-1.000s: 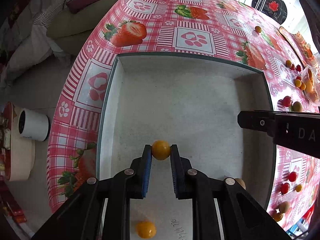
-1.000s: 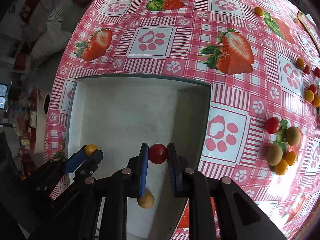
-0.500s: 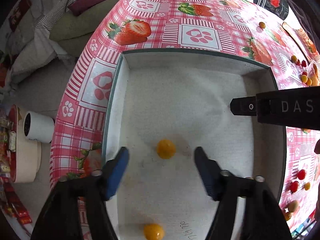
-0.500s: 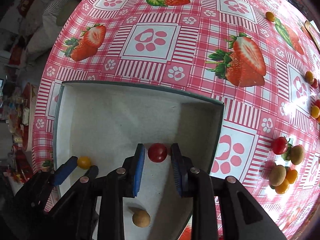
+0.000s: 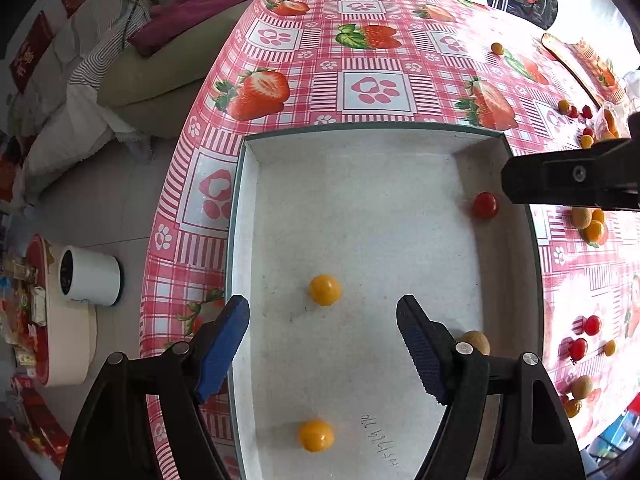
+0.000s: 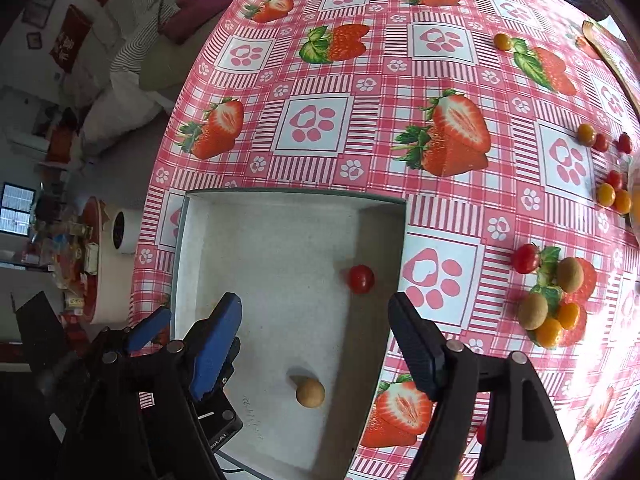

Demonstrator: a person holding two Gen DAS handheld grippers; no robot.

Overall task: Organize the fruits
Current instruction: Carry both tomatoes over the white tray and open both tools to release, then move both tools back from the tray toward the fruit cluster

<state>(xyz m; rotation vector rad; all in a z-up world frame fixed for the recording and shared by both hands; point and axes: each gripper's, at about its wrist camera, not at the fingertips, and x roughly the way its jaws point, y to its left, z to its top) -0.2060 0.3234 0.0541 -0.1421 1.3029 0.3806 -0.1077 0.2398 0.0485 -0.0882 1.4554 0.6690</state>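
Left claw point(image 5: 323, 344) released, jaws just opened, round yellow fruit point(image 5: 324, 289) lay free in white tray point(image 5: 372, 184) just ahead, right claw point(image 6: 314, 334) released too, glossy red tomato point(image 6: 361, 278) beyond it

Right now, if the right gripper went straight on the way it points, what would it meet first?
Probably the bare tray floor, just left of the red tomato. The right gripper is open and empty, jaws just opened. Depth is unclear; the tomato may fall inside its right finger's path.
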